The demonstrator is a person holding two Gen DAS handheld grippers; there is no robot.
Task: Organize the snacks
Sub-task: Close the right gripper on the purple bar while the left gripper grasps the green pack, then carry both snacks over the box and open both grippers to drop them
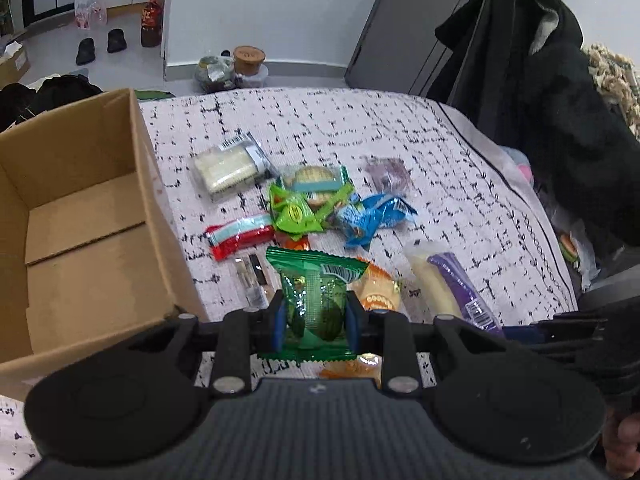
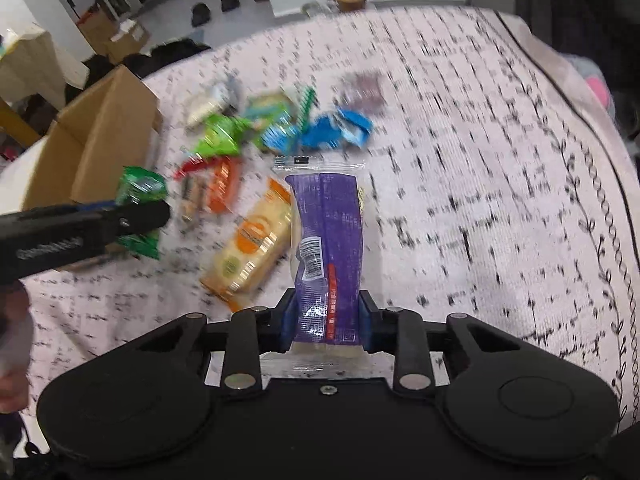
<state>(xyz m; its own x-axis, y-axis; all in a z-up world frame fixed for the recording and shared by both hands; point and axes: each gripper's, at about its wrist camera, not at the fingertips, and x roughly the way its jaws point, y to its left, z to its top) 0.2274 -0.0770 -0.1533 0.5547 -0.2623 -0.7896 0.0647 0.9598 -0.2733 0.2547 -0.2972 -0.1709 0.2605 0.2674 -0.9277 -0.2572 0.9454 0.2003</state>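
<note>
The left gripper (image 1: 316,316) is pinching a green packet (image 1: 316,300) between its 2 blue pads (image 1: 280,320). The packet is standing up out of the jaws, its crimped top edge pointing away from the camera toward the pile of snacks. An open cardboard box (image 1: 80,216) is sitting just to the left of this gripper on the patterned cloth (image 1: 400,128).

The right gripper (image 2: 326,312) is pinching a purple packet (image 2: 328,232) near its lower end, and the packet is stretching forward from the jaws, with its clear sealed end farthest from the camera. The right view is blurring everything behind the packet.

In the right view, an orange packet (image 2: 252,248) is lying just left of the purple one, and the left gripper is showing at the left edge with the green packet in its jaws, in front of the box.

Farther back on the cloth, a lime green packet (image 1: 298,216), a blue packet (image 1: 372,216), a red packet (image 1: 240,236) and a clear pack of pale wafers (image 1: 228,168) are lying close together.
</note>
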